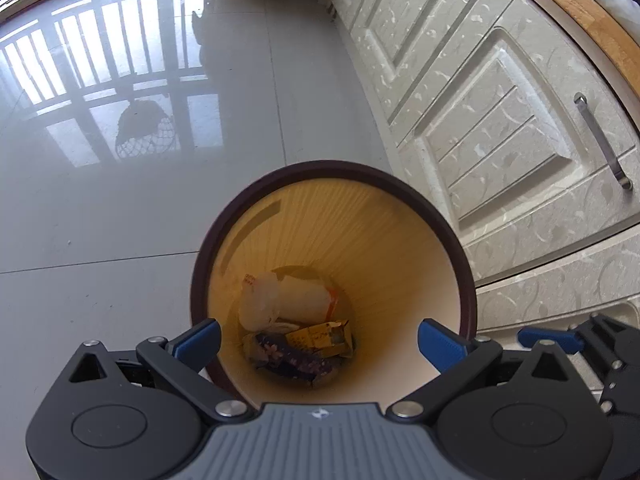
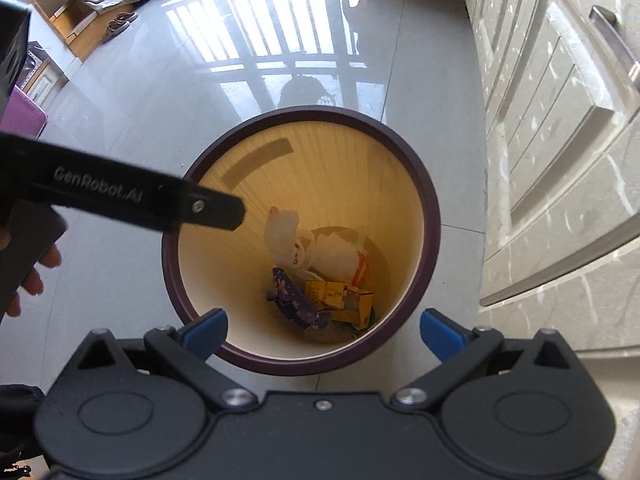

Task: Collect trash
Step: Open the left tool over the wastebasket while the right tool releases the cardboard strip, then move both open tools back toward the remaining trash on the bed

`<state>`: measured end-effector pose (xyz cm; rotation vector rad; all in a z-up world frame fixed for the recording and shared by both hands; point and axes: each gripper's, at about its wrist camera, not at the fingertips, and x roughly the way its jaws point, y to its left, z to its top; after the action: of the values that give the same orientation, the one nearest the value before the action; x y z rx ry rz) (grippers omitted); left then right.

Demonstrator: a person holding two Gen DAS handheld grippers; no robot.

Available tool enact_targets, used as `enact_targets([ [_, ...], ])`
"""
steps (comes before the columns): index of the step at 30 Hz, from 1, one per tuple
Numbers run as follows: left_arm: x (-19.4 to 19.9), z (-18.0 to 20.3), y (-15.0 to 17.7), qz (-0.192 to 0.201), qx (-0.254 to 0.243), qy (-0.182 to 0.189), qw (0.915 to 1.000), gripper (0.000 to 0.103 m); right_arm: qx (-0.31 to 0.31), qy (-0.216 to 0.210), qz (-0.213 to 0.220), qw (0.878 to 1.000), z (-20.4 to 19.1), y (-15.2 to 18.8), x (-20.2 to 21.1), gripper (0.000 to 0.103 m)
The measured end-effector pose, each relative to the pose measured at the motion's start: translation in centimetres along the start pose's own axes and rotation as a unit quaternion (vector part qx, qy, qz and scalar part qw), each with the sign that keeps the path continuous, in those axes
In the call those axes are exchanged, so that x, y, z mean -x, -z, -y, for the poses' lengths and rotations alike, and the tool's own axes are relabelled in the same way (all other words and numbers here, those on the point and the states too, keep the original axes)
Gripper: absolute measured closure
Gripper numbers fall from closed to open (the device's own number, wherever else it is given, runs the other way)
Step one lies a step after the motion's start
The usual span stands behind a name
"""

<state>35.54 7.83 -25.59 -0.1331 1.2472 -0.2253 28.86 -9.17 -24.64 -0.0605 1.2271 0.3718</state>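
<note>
The left hand-held gripper (image 1: 320, 344) and the right hand-held gripper (image 2: 324, 334) are both being held wide open and empty, angled down over the mouth of the round bin (image 2: 434, 216), which is standing on the glossy tiled floor (image 1: 120, 220). At the bottom of the bin, a purple wrapper (image 2: 294, 300), a yellow carton (image 2: 340, 298) and a white plastic bag (image 2: 308, 246) are lying together. Just right of the bin, the pale cabinet doors (image 1: 500, 120) are being seen running toward the far wall.

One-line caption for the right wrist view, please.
Right gripper open and empty above the dark-rimmed bin holding a white wrapper, yellow carton and purple packet.
</note>
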Motion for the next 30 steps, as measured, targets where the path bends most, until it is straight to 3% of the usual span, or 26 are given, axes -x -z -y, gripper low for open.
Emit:
enact_targets([
  [21,8.3,-2.3,5.5,0.023,0.018,-0.065,0.9975,0.000,-0.006,0.068,0.064,0.996,-1.5,0.7,6.7,0.000],
  [30,12.0,-0.6,7.2,0.048,-0.003,-0.080,0.9957,0.000,0.007,0.085,0.088,0.992,-3.0,1.7,10.2,0.000],
])
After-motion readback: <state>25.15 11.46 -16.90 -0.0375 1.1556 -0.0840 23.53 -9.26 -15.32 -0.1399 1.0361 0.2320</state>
